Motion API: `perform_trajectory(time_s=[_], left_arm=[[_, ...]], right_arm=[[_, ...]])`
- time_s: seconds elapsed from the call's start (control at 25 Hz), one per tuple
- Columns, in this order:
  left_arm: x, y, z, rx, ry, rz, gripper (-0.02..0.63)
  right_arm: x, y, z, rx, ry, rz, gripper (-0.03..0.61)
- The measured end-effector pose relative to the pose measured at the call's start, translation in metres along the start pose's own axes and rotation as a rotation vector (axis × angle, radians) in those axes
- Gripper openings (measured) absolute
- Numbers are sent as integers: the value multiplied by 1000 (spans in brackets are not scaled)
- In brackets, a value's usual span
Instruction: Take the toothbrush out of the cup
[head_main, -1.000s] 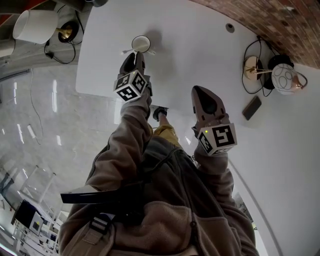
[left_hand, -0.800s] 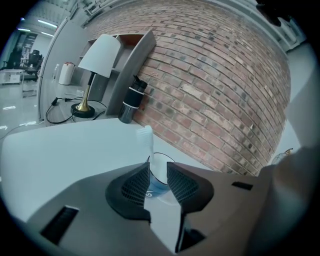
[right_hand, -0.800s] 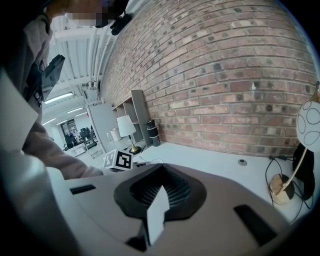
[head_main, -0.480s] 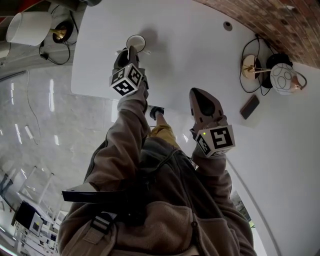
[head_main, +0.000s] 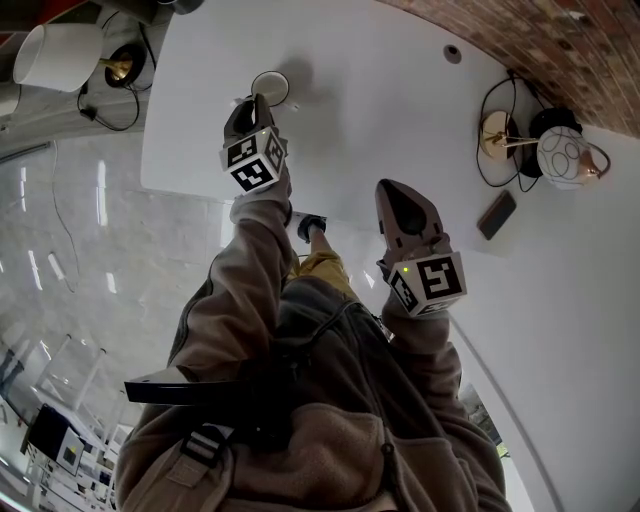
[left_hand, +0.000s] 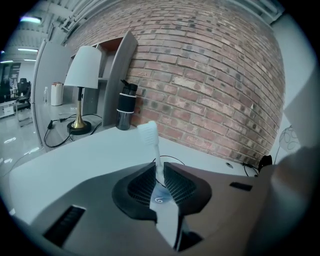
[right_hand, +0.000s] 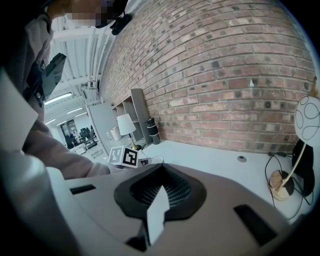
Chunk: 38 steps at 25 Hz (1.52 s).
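Left gripper (left_hand: 159, 176): fingers are clamping the toothbrush (left_hand: 149, 134) neck, bristles pointing up, ready for lifting; it is hovering just beside the cup (head_main: 270, 87) on the counter (head_main: 380, 120). Right gripper (right_hand: 161, 186): fingers are pressing together, holding nothing, idling well apart

What my tongs and the picture edges kept from me

From the head view my left tongs (head_main: 256, 103) covered the near rim of the cup (head_main: 272, 84) and almost all of the toothbrush (left_hand: 149, 134), so I could not tell whether brush and cup touched. In the left gripper view the brush's handle vanished between the clamped jaws, and the tongs' own body hid the cup and the surface (left_hand: 85, 150) beneath it. From the right gripper view the left tongs were too small to read, and the picture's edge clipped the globe lamp (right_hand: 306, 120).
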<state>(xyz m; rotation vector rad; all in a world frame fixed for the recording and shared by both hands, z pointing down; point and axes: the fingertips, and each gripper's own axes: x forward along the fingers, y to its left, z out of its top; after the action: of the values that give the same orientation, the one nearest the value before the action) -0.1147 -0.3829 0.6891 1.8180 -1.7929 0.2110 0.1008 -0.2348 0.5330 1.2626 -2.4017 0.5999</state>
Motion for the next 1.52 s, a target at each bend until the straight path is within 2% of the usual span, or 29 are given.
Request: perform_trajectory(time_s=[0.4, 0.8, 0.96, 1.12, 1.32, 1.52], left_arm=[[-20, -13, 26, 18, -60, -56, 55], [-88, -49, 108, 30, -204, -188, 55], [-124, -63, 149, 85, -273, -224, 55], [-156, -80, 190, 177, -345, -247, 55], [-191, -104, 226, 263, -391, -270, 54], [-218, -115, 257, 305, -434, -288, 54]], right_arm=[[-8, 7, 3, -11, -20, -9, 2], [-12, 31, 46, -63, -126, -13, 2], [-16, 41, 73, -90, -194, -14, 2], [-21, 47, 99, -100, -264, -16, 2], [-31, 59, 134, -128, -329, -8, 2], [-34, 71, 167, -169, -402, -1, 2]])
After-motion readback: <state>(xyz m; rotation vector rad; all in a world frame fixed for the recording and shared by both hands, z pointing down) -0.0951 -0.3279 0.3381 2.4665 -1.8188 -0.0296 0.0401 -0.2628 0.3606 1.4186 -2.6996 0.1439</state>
